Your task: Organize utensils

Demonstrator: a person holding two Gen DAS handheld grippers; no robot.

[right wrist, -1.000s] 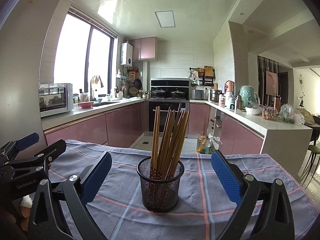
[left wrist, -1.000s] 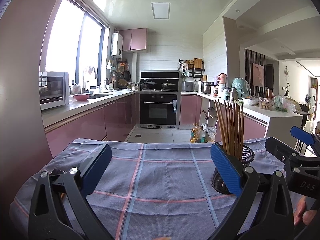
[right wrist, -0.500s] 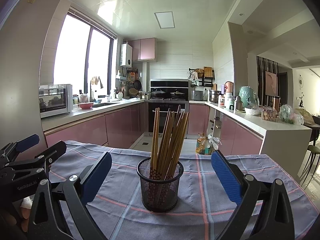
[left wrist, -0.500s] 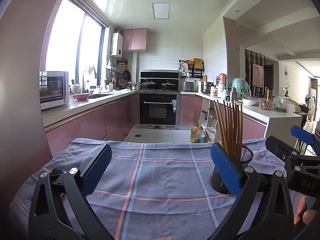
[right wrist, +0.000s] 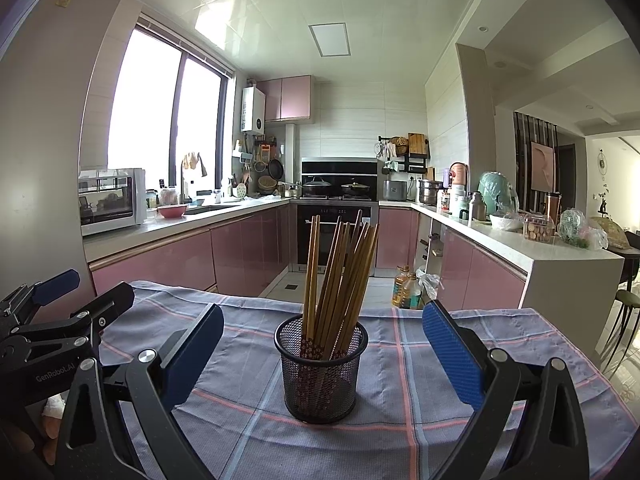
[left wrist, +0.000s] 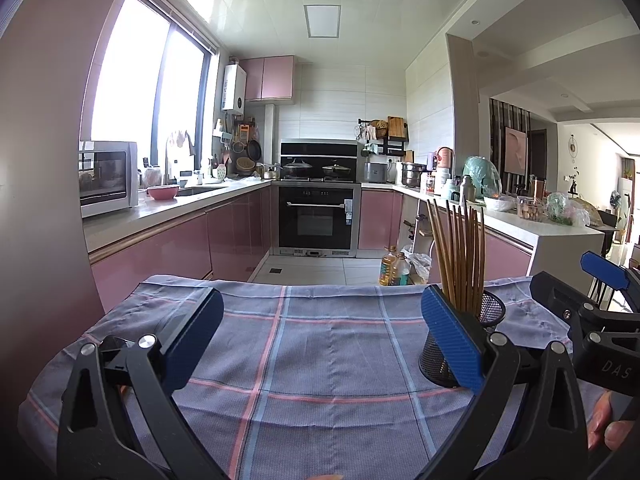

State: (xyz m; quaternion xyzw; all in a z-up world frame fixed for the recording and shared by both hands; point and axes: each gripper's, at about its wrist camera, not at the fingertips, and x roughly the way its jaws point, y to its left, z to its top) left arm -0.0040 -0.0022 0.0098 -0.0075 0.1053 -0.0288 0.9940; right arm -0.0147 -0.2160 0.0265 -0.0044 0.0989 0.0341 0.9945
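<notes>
1. Here, my left gripper (left wrist: 320,336): jaws spread wide, nothing between them, held low over the cloth (left wrist: 328,364).
2. My right gripper (right wrist: 322,350): jaws equally wide, empty, also low over the cloth.
3. Holder (right wrist: 321,368): black mesh cup, upright on the cloth, straight ahead of my right gripper and centred between its pads without touching either; from my left gripper it sits just beyond the right pad (left wrist: 452,344), partly hidden by it.
4. Chopsticks (right wrist: 340,272): a bundle of brown sticks standing in the holder, tips fanned upward, leaning slightly right.
5. Cloth: blue-grey plaid with pink and pale-blue lines, spread under both grippers.
6. Hand (left wrist: 606,424): fingers visible at my left view's lower right, by the right gripper's body.
</notes>
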